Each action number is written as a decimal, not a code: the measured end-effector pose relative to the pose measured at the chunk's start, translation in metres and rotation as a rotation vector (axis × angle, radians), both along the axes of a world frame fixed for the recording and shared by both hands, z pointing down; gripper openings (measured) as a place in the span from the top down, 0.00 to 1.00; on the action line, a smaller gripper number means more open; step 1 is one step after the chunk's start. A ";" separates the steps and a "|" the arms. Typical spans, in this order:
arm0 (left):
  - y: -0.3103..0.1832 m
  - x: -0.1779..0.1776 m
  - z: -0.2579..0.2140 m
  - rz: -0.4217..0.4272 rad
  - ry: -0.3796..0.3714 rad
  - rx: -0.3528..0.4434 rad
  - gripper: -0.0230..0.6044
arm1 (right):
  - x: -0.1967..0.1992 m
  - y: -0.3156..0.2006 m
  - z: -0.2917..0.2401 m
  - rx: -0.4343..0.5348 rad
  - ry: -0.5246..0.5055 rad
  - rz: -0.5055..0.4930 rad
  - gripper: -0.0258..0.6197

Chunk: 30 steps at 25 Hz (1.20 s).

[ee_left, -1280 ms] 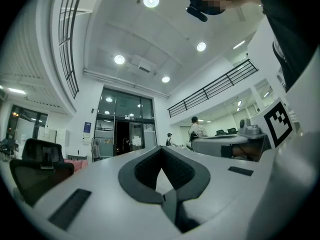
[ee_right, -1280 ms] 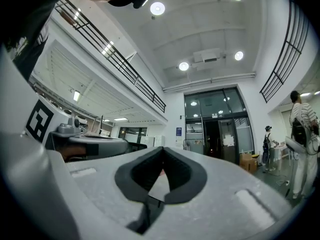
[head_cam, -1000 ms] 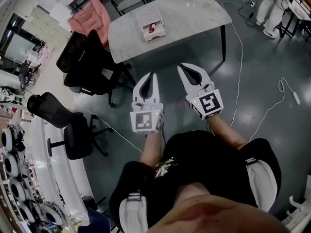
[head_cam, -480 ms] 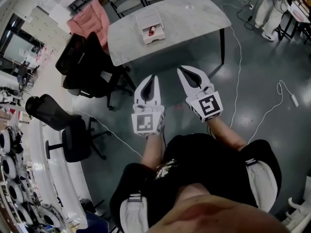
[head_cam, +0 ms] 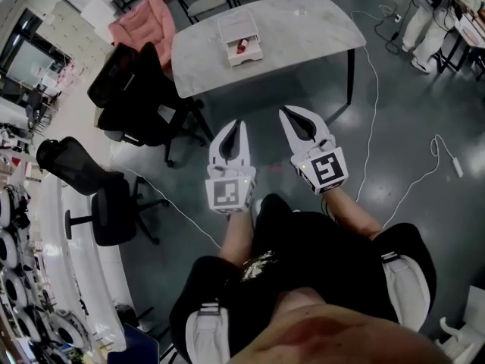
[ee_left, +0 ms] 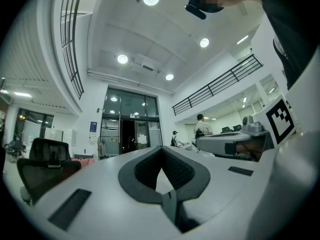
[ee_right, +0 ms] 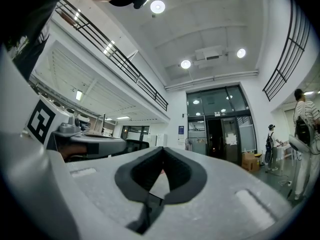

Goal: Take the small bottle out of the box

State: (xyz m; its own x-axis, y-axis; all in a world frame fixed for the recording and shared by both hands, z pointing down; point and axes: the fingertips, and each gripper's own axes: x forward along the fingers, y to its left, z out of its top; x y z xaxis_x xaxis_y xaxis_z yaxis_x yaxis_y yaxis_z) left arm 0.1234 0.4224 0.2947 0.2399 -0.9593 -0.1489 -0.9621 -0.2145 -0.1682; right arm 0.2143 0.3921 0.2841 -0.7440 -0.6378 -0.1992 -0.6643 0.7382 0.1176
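1. Far off, the bench (head_cam: 303, 29) carries an open box (head_cam: 241, 30) with a red bottle (head_cam: 242, 46) inside.
2. The left tool (head_cam: 240, 122) and right tool (head_cam: 283, 111) hang near, over the floor (head_cam: 394, 127), tips together.
3. Black chairs (head_cam: 136, 97) stand left.

The table (head_cam: 303, 29) at the far side has a pale, stone-like top, smooth and matt, on thin dark legs that look like metal. The box (head_cam: 236, 27) on it looks like matt white card. The floor (head_cam: 409, 112) is dark, smooth and glossy, with light shining off it. The far-left chair (head_cam: 142, 23) carries pink cloth, and the nearer office chairs (head_cam: 132, 105) are matt black. The left gripper (head_cam: 240, 121) and right gripper (head_cam: 283, 111) have matt white plastic shells, finely grained up close. Their pads (ee_left: 145, 170) are black, ribbed and rubbery-looking. The person's shirt (head_cam: 318, 256) is black cloth.
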 end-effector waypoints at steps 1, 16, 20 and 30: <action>0.000 0.000 -0.001 0.001 -0.001 -0.001 0.94 | -0.002 -0.001 0.001 -0.005 0.001 -0.002 0.97; -0.071 -0.055 -0.002 -0.004 -0.014 0.003 0.94 | -0.058 -0.075 0.002 -0.003 0.019 -0.005 0.97; -0.101 -0.074 -0.002 -0.010 0.013 -0.005 0.94 | -0.078 -0.102 0.000 0.006 0.028 -0.007 0.97; -0.175 -0.112 -0.013 -0.006 0.005 -0.030 0.94 | -0.130 -0.168 -0.006 -0.012 0.059 0.007 0.97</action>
